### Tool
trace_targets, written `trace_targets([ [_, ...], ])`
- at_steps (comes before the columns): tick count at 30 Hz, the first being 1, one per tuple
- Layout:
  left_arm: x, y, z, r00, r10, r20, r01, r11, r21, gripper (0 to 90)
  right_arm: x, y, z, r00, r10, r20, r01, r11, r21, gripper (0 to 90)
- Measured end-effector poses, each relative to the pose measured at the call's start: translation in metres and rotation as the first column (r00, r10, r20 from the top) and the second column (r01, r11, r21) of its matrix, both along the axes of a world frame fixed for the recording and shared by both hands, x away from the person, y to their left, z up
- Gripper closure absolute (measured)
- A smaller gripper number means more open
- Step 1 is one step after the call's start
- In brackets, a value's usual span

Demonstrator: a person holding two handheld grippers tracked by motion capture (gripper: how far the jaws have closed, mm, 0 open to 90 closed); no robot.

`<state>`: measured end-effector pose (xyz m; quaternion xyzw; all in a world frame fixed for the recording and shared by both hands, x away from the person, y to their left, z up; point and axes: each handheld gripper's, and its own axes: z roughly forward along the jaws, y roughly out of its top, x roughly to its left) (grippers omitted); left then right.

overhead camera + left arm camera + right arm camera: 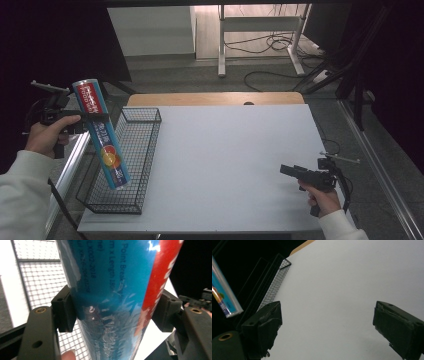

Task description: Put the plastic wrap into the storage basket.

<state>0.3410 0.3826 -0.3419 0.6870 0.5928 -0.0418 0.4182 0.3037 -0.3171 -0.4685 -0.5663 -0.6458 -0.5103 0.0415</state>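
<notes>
A long blue roll with a red end [101, 132] hangs tilted over the black wire basket [145, 116] at the table's left side. My left gripper [92, 121] is shut on the roll's upper part. In the left gripper view both pads press the roll [112, 297] from either side. The roll's lower end [223, 300] shows at the left of the right gripper view, beside the basket [274, 281]. My right gripper [287, 170] rests low over the table's front right, open, with nothing between its fingers [265, 327].
The white table [230, 150] spreads wide between the basket and my right hand. A wooden strip [215, 98] runs along its far edge. Beyond it are a desk frame and floor cables [270, 42]. A metal rail [70, 160] runs left of the basket.
</notes>
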Motion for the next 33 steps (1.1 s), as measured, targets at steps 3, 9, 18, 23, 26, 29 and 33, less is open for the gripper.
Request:
trace_targets([
  [3, 0.002, 0.001, -0.008, 0.9999, 0.003, -0.012, -0.003, 0.9999, 0.016, 32.0, 0.0, 0.0, 0.0, 1.0, 0.003, 0.0, -0.003, 1.0, -0.001, 8.8],
  [9, 0.006, -0.001, -0.022, 0.9992, -0.006, -0.039, 0.008, 0.9977, 0.067, 32.0, 0.0, 0.001, 0.0, 1.0, 0.007, -0.002, -0.007, 1.0, 0.001, 8.7],
  [18, 0.017, -0.009, -0.045, 0.9952, -0.01, -0.097, 0.023, 0.9916, 0.128, 32.0, -0.001, 0.001, 0.0, 1.0, 0.01, 0.001, -0.01, 1.0, -0.001, 8.7],
  [23, 0.026, -0.016, -0.055, 0.9928, -0.011, -0.119, 0.03, 0.9874, 0.155, 32.0, -0.001, -0.001, 0.001, 1.0, 0.007, 0.002, -0.007, 1.0, 0.003, 8.6],
  [26, 0.032, -0.02, -0.058, 0.991, -0.013, -0.133, 0.035, 0.9861, 0.162, 32.0, -0.001, 0.0, 0.0, 1.0, 0.006, 0.003, -0.006, 1.0, 0.002, 8.6],
  [29, 0.039, -0.025, -0.061, 0.9905, -0.012, -0.137, 0.035, 0.9843, 0.173, 31.9, -0.001, -0.001, 0.001, 1.0, 0.008, 0.003, -0.008, 1.0, 0.004, 8.6],
  [33, 0.052, -0.036, -0.068, 0.9889, -0.009, -0.148, 0.037, 0.9812, 0.189, 31.9, 0.0, -0.001, 0.001, 1.0, 0.005, 0.002, -0.005, 1.0, 0.003, 8.6],
])
